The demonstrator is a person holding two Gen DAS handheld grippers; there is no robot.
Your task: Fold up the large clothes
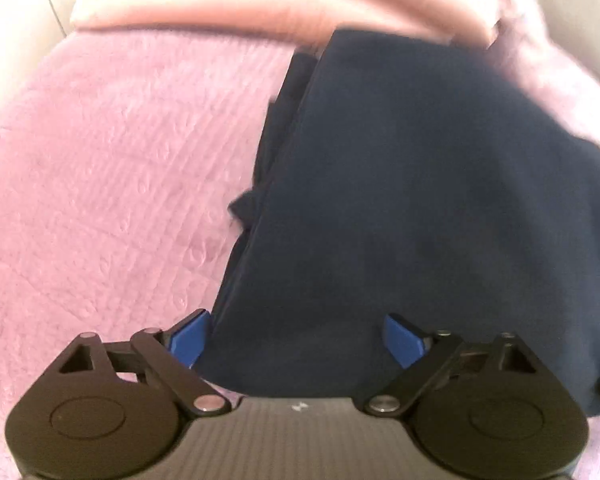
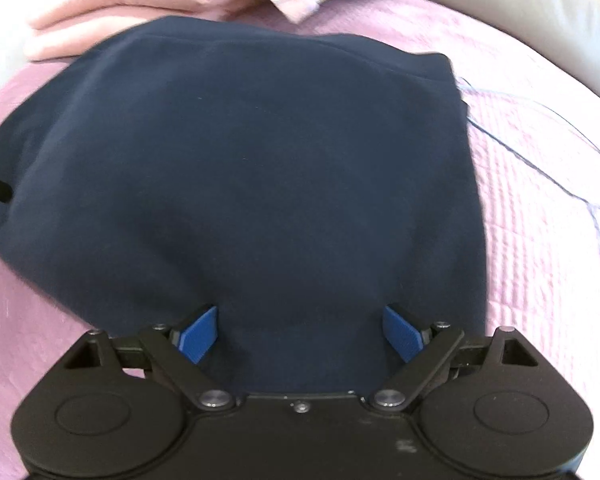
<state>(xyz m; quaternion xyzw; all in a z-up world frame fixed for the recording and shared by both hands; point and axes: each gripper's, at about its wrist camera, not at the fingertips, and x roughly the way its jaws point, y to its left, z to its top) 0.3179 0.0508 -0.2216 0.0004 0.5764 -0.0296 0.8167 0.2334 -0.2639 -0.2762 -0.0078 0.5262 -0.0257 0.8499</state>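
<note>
Both tongs, left [image 1: 296, 340] and right [image 2: 298, 334], gape empty over the folded navy fleece garment [image 2: 240, 168]; its loose left layers [image 1: 268, 184] could spill if nudged.

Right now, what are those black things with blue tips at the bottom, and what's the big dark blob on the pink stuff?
Those are two grabbers a person holds, one in each hand. Each has a camera looking along its blue fingers. One picture shows the left gripper, the other the right gripper. Both are open and hold nothing. The dark blob is a folded navy garment lying on a pink bedspread. Behind it sits folded peach bedding, and a loose blue thread lies beside it.
</note>
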